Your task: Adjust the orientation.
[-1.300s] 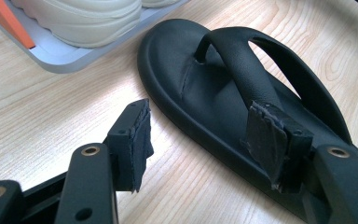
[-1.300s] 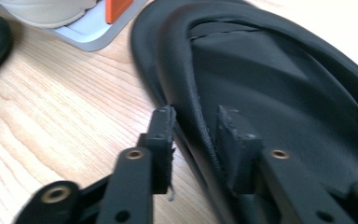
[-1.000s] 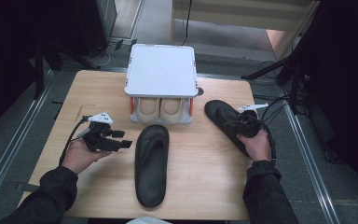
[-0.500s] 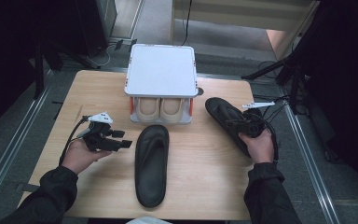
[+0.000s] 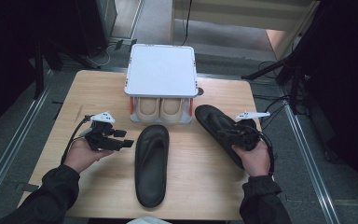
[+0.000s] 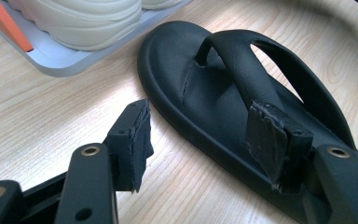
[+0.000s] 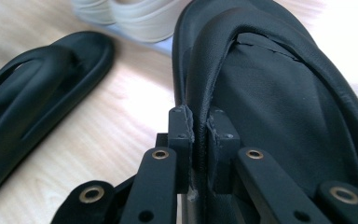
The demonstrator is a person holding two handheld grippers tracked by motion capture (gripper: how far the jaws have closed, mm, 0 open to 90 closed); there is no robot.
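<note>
Step in hand: moving the right sandal (image 5: 219, 128). The right gripper (image 7: 199, 135) has its pads clamped on the sandal's strap, the sandal lying at the table's (image 5: 98, 88) right side, beside the rack (image 5: 162, 70) holding pale shoes (image 5: 161, 109). The left gripper (image 6: 205, 140) hovers with jaws wide and nothing between them, just beside the left sandal (image 5: 151, 165) at table centre. Judgement: the next move calls for a firm strap hold while carrying; a thin strap could slip or let the sandal swing.
</note>
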